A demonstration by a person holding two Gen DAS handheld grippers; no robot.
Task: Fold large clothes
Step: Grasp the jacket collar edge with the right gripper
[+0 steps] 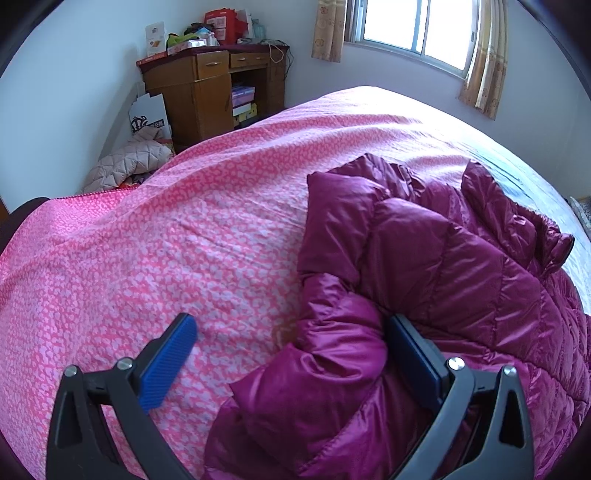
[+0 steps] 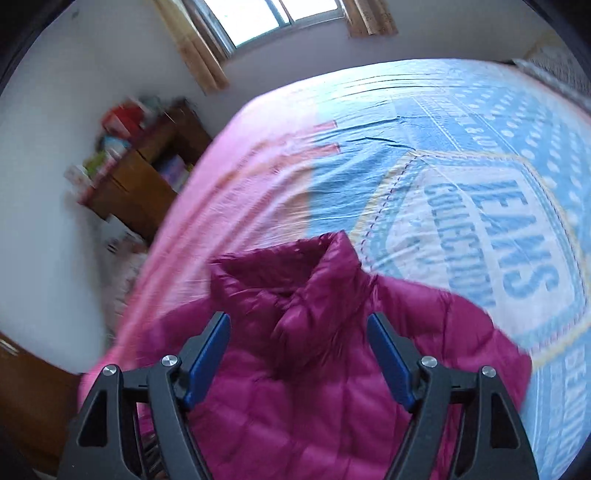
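A magenta quilted puffer jacket (image 1: 436,266) lies crumpled on a bed with a pink patterned cover (image 1: 166,229). My left gripper (image 1: 291,332) is open, its blue pads wide apart; a bunched fold of the jacket (image 1: 332,343) sits between the jaws against the right pad. In the right wrist view the jacket (image 2: 306,369) lies with its stand-up collar (image 2: 325,273) pointing away. My right gripper (image 2: 299,325) is open above the jacket just below the collar, holding nothing. This view is motion-blurred.
A blue printed sheet (image 2: 480,184) covers the far part of the bed. A wooden desk (image 1: 214,88) piled with boxes stands in the corner by a curtained window (image 1: 417,29). A beige quilted garment (image 1: 129,162) lies on the floor beside the bed.
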